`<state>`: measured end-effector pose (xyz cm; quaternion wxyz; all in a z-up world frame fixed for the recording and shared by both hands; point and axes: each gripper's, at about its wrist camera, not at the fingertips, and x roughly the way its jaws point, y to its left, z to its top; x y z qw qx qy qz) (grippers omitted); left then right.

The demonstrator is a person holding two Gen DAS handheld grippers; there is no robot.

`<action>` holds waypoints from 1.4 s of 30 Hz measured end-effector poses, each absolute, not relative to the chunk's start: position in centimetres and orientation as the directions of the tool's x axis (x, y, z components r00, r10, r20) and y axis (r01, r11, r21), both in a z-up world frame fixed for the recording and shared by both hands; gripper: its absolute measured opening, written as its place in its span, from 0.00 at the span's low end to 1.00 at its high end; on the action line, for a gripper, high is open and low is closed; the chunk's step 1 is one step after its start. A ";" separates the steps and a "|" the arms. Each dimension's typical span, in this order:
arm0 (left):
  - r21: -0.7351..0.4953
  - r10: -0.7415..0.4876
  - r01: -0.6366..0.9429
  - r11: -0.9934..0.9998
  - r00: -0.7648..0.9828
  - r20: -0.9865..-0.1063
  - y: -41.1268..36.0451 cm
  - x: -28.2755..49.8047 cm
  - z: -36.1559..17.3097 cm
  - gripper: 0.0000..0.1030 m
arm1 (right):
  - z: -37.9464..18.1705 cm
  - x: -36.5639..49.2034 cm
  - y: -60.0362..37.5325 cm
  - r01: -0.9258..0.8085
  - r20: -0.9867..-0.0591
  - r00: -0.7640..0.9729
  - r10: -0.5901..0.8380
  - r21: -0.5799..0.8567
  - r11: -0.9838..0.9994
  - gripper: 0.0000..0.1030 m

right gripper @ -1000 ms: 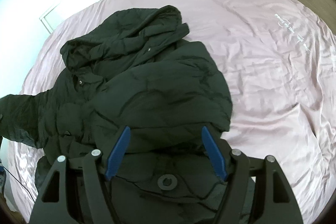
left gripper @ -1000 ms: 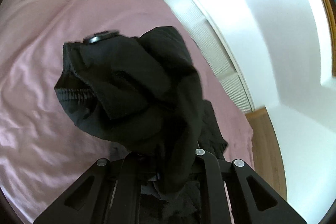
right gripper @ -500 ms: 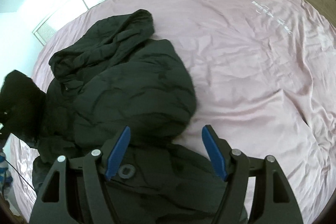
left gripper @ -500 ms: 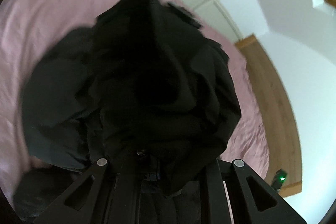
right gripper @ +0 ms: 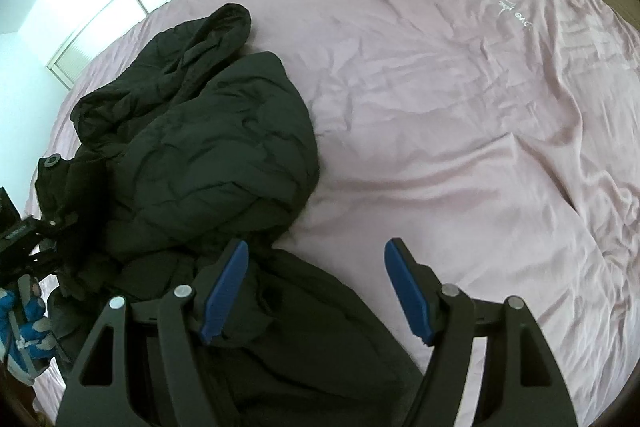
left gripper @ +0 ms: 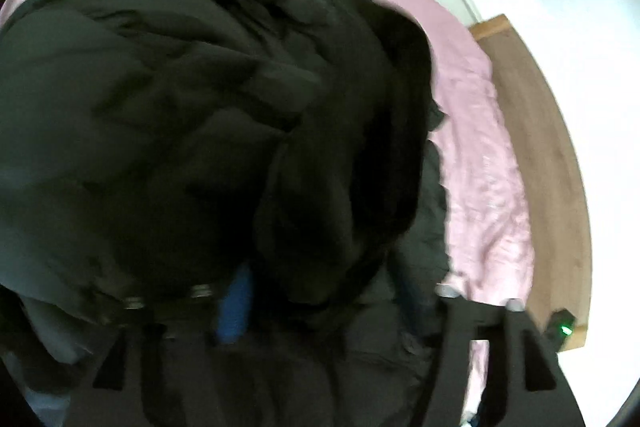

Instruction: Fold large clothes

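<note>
The black jacket (right gripper: 208,147) lies bunched on the pink bedsheet (right gripper: 460,131), near its left edge. The right gripper (right gripper: 316,291) hovers over the jacket's near hem, jaws wide and empty — likely ready for a fresh hold. The left gripper (left gripper: 320,303) is buried in dark fabric — its state I cannot tell.

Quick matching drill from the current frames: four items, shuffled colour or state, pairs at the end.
Items:
1. jacket
2. bed sheet
3. right hand-held gripper
4. bed frame

Descriptions:
A. wood brown
B. open, nothing between its fingers
C. pink, wrinkled
D. black, bunched up

Pairs: 1-D, 2-C, 3-B, 4-A
</note>
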<state>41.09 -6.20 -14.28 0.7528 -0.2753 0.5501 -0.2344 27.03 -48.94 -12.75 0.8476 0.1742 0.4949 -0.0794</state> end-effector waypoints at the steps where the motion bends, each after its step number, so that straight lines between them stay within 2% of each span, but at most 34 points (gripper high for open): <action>1: -0.682 -0.672 0.070 0.728 0.269 -0.690 -6.7 41.0 -13.8 0.70 | -12.8 27.2 -48.9 0.306 -0.868 0.496 0.037 0.214 0.928 0.68; 5: -0.713 -0.723 0.139 0.687 0.220 -0.655 -7.2 39.4 -12.3 0.70 | -12.3 28.1 -47.5 0.278 -0.863 0.503 0.044 0.210 0.937 0.68; 8: -0.697 -0.716 0.171 0.697 0.225 -0.660 -5.5 38.4 -11.4 0.70 | -11.5 29.2 -45.2 0.228 -0.856 0.514 0.060 0.203 0.952 0.68; 15: -0.539 -0.557 0.158 0.827 0.361 -0.748 2.3 41.0 -9.5 0.70 | -8.2 33.8 -37.1 0.036 -0.814 0.560 0.153 0.209 0.977 0.68; 23: -0.375 -0.388 0.125 0.919 0.468 -0.794 4.0 46.9 -9.0 0.70 | -5.0 40.6 -24.9 -0.230 -0.751 0.576 0.321 0.228 0.946 0.68; 28: -0.287 -0.298 0.098 0.953 0.474 -0.829 3.3 47.8 -12.3 0.71 | -8.1 42.1 -21.2 -0.288 -0.792 0.513 0.331 0.205 0.936 0.68; 35: -0.148 -0.191 0.124 0.981 0.488 -0.852 1.2 46.1 -17.8 0.74 | -15.7 41.9 -21.1 -0.279 -0.870 0.443 0.216 0.095 0.956 0.69; 42: -0.126 -0.163 0.106 0.986 0.505 -0.848 0.9 45.9 -20.3 0.76 | -19.7 42.0 -22.3 -0.277 -0.866 0.442 0.233 0.115 0.954 0.73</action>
